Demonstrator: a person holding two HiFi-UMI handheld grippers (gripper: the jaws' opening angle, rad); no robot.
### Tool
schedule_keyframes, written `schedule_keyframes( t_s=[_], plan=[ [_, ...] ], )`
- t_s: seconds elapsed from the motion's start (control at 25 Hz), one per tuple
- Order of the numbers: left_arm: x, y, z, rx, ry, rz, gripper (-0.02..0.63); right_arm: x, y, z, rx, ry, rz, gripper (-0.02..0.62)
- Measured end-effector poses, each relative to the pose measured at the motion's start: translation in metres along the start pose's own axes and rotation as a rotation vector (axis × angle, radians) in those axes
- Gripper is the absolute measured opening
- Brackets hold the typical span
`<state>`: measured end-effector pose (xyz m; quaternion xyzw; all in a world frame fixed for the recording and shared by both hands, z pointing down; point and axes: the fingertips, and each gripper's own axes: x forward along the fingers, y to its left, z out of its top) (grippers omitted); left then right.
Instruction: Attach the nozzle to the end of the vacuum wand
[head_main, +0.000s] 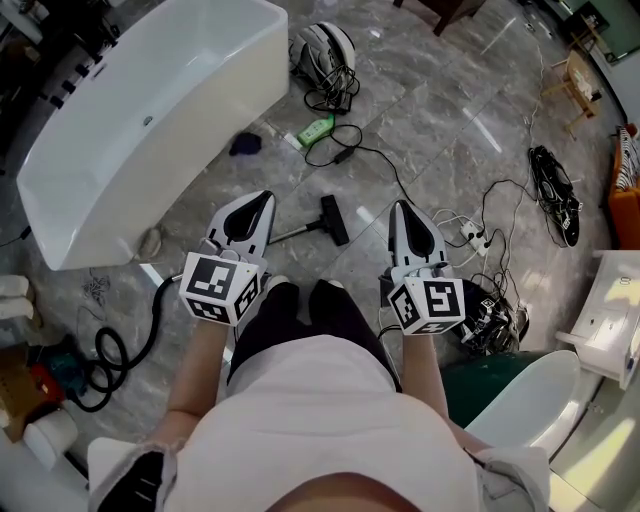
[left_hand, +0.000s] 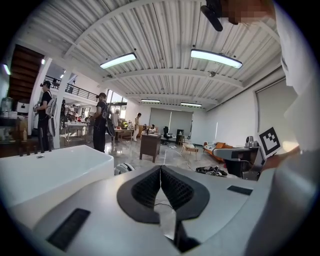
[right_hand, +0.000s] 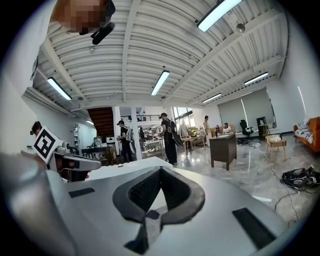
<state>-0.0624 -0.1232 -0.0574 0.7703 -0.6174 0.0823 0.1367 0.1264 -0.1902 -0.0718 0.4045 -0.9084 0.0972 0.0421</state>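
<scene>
Currently left gripper (head_main: 262, 199) and right gripper (head_main: 402, 208), both pressed together empty, point forward, seemingly flanking the nozzle (head_main: 334, 221).

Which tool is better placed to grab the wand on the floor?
Left, probably. The wand runs toward the left tool; the right tool sits beyond the nozzle. Both are shut, empty.

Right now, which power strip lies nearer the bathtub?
The green power strip, beside the bathtub; the white power strip lies far off, by the right tongs.

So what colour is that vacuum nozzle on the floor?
The nozzle is black; the head view shows it best.
</scene>
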Motion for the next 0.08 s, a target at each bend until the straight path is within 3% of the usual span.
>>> schedule_keyframes(
  t_s=[0.08],
  plan=[
    [0.0015, 0.0, -0.0011, 0.0, 0.003, 0.001, 0.011, 0.0019, 0.0039, -0.0015, -0.009, 0.005, 0.011, 0.014]
  ],
)
